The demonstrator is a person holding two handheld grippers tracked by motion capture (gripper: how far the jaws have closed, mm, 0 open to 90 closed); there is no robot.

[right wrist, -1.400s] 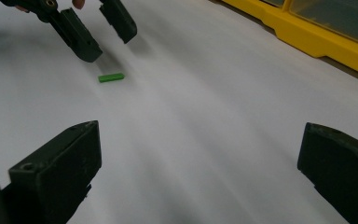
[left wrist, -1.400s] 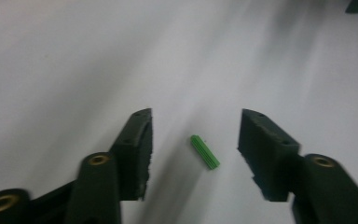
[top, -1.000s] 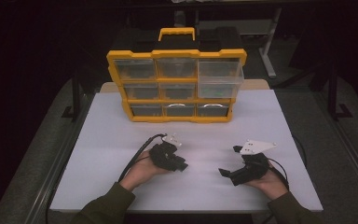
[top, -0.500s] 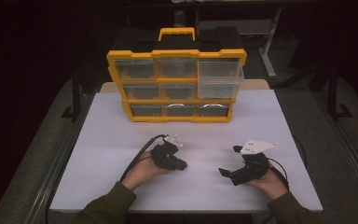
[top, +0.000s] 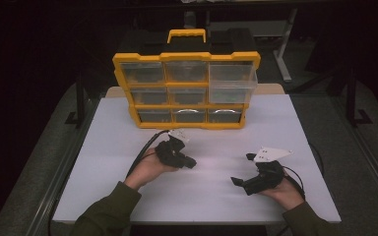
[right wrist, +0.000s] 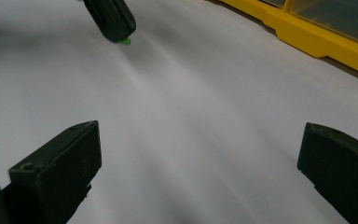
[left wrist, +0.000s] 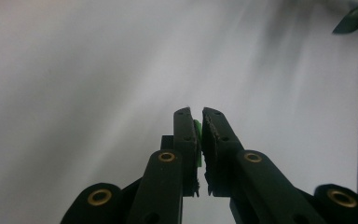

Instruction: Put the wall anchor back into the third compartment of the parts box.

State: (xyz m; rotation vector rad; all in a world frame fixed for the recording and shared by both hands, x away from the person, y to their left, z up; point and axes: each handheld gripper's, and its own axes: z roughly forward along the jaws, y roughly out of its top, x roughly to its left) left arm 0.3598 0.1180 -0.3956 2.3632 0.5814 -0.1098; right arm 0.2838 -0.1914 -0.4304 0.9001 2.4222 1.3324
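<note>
Two tongs: left (left wrist: 199,122) pinches green bit (left wrist: 197,130) (right (right wrist: 198,154) agape).

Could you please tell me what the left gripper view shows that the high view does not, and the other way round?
The left gripper view alone shows a small green piece pinched between the left gripper jaws, which stand nearly closed. The high view alone shows the whole yellow drawer organizer with its top-right drawer pulled out, both of the person's hands, and the right gripper with jaws spread wide. Both show the white table and the left gripper above it.
</note>
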